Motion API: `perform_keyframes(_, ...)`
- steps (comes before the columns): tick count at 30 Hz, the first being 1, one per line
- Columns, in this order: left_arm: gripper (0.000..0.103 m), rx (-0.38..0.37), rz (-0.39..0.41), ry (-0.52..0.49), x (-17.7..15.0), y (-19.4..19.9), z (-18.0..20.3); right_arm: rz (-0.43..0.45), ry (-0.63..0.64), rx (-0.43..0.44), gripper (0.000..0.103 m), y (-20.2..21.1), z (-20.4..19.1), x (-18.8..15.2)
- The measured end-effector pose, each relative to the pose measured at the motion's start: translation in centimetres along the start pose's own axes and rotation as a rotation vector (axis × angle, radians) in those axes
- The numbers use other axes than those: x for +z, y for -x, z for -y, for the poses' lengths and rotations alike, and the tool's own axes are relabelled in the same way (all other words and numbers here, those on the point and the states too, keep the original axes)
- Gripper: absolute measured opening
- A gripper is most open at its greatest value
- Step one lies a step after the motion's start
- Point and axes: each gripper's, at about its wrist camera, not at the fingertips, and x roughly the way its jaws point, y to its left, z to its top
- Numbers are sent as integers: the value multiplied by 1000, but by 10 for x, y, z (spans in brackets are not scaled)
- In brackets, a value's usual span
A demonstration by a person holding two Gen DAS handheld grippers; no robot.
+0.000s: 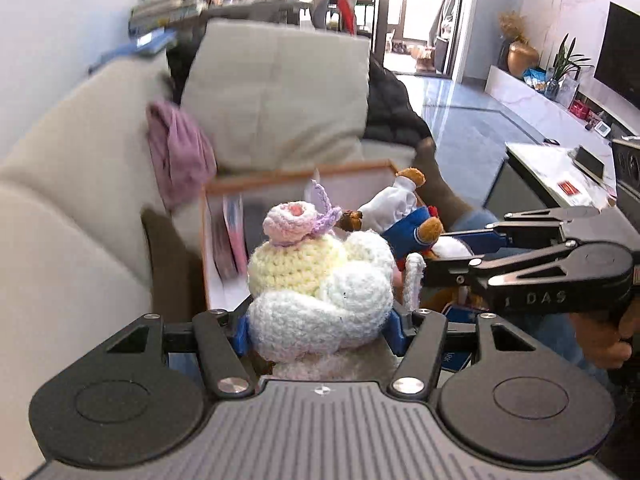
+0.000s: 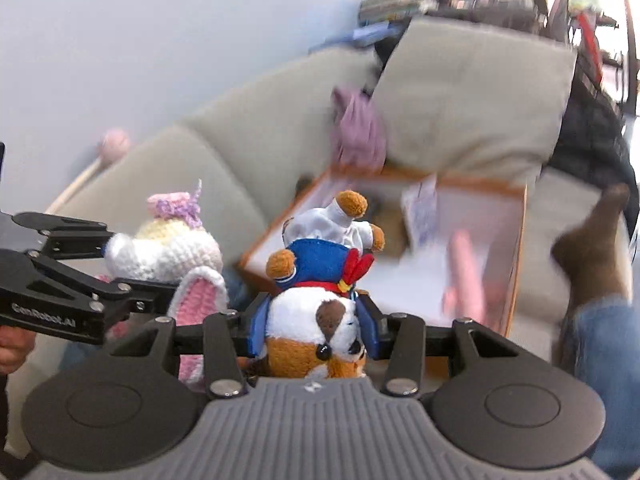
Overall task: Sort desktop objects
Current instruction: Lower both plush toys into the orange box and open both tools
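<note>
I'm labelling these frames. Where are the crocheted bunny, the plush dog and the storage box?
crocheted bunny (image 1: 320, 300): left wrist view, white body.
plush dog (image 2: 312, 320): right wrist view, white face.
storage box (image 2: 472, 188): right wrist view, far orange rim.

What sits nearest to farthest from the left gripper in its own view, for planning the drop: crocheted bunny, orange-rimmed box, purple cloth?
1. Crocheted white-and-yellow bunny, clamped in the left gripper.
2. Orange-rimmed white box, just ahead.
3. Crumpled purple cloth, behind-left on the sofa.

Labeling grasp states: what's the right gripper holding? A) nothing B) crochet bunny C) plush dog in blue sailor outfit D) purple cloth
C: in the right wrist view the right gripper is shut on the plush dog, its head between the blue fingers; the crochet bunny sits in the left gripper.
</note>
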Motion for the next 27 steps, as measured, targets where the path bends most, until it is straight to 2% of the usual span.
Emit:
perform_keyframes(4,70,32,-27,-46,33,-31,-6,33,-94,22,48,-32,22,29)
perform_keyframes(8,70,48,-169,-65,49,-99,-21,-35,-169,10,48,-83,48,38)
perform_keyframes(12,70,61,-296,-78,44,-149,-38,-165,-216,35,48,-132,68,31)
perform_keyframes(15,70,44,-349,-91,40,-172,-43,-262,-261,63,48,-162,79,24)
perform_keyframes(22,70,57,-490,-166,28,-209,-47,-370,-313,7,48,-198,91,10)
perform_keyframes(25,71,61,-529,-190,22,-223,-49,-377,-360,88,50,-200,94,12)
perform_keyframes(27,74,54,-531,-223,20,-224,-43,-408,-355,78,53,-204,92,12)
